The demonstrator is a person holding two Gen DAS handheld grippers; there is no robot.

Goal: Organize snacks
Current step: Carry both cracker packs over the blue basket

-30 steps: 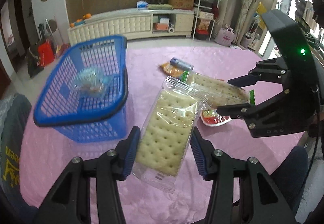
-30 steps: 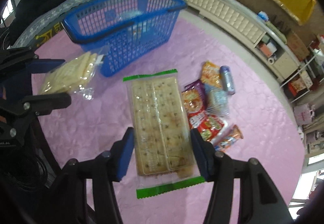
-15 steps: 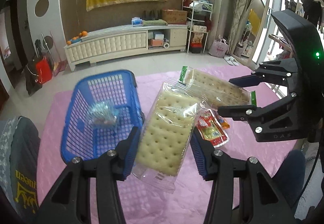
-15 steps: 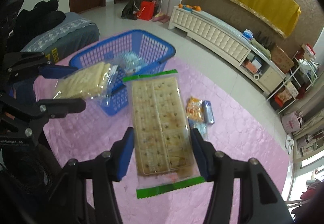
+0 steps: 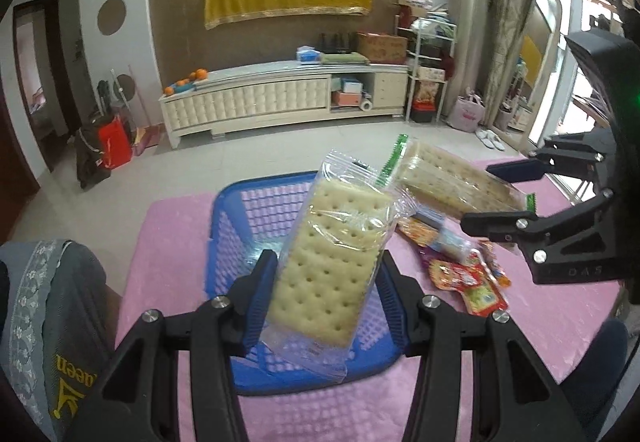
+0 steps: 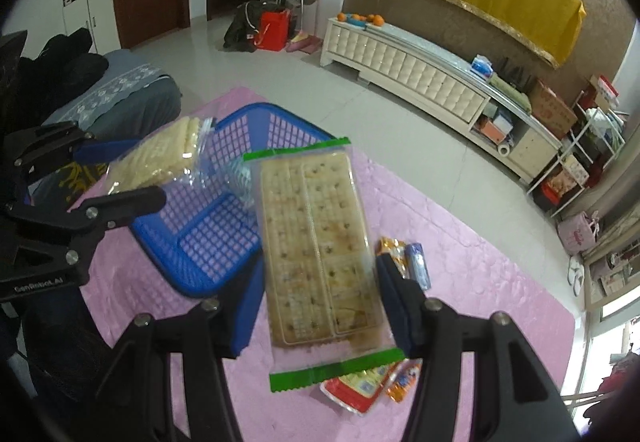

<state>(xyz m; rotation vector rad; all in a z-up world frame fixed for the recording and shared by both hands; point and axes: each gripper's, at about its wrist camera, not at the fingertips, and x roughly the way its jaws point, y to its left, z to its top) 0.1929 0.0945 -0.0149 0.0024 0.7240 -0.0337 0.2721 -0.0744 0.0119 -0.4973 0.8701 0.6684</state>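
Note:
My left gripper is shut on a clear pack of pale crackers, held in the air over the blue basket. My right gripper is shut on a longer cracker pack with green ends, lifted above the pink table just right of the basket. In the left wrist view the right gripper and its green-edged pack hang at the right. The right wrist view shows the left gripper with its pale pack at the left. A clear wrapped item lies inside the basket.
Several small snack packets lie on the pink tablecloth right of the basket, seen again as red and orange packets under my right gripper. A grey cushioned seat borders the table at the left. A white cabinet stands across the room.
Both grippers have risen with their cracker packs and moved toward the basket. The left pack now hangs over the basket's inside; the loose snacks have dropped further below and to the right.

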